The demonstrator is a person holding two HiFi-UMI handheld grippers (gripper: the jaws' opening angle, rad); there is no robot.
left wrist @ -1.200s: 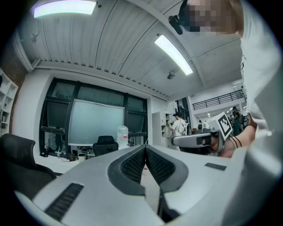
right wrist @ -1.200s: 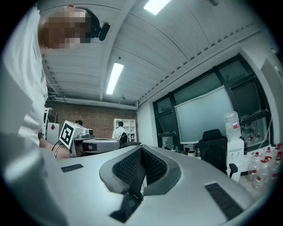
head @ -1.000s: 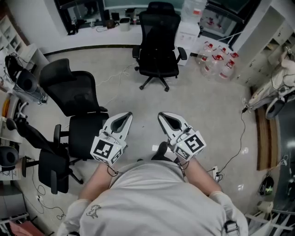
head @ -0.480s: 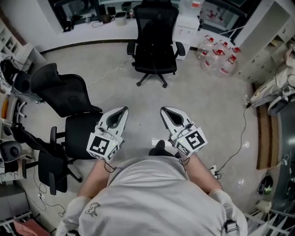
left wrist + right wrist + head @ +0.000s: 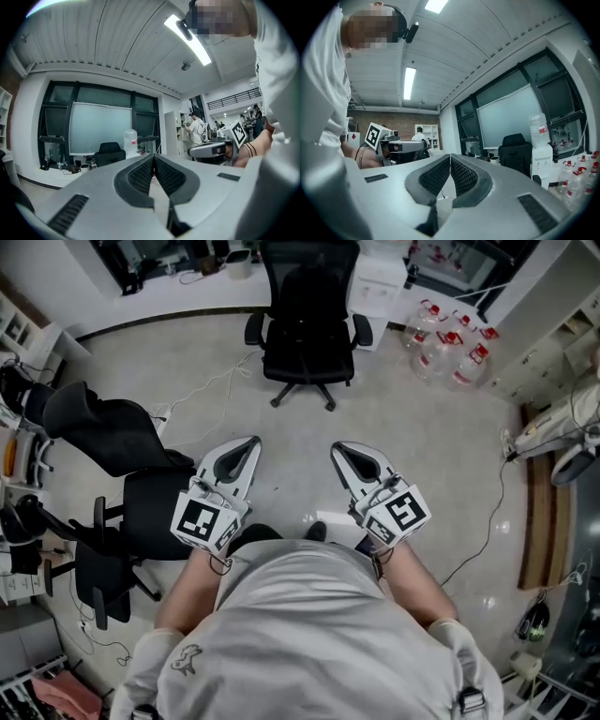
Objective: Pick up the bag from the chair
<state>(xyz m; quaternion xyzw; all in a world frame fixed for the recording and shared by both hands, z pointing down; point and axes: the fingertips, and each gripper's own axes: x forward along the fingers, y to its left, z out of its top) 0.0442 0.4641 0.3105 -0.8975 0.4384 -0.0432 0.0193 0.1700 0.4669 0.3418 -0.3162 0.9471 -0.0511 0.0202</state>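
I cannot pick out the bag in any view; nothing on either seat reads clearly as one. My guess is that it sits on the office chair (image 5: pixel 307 320) straight ahead of both tongs, well beyond their tips. That chair is black mesh and padding with curved armrests and a star-shaped base, so a dark bag would be lost against it. A second chair (image 5: pixel 150 512) stands just to the left of my left tongs, its back tipped far over. It is just as black, and I see nothing lying on it.

So I judge the job barely begun. Nothing is reached or gripped, and the approach, the grasp and the lift are all left to do.

My left tongs (image 5: pixel 249 444) are closed, their ribbed black pads (image 5: pixel 140 176) meeting at the tips with nothing between them. My right tongs (image 5: pixel 341 450) are closed and empty in the same way. Both are smooth pale grey shells tapering to a point, held level and side by side.

Beneath them the floor (image 5: pixel 422 446) is pale, smooth and faintly speckled. A thin white cable (image 5: pixel 211 390) trails ahead to the left. Clear water bottles (image 5: pixel 450 343) with red caps cluster ahead and to the right of the right tongs.
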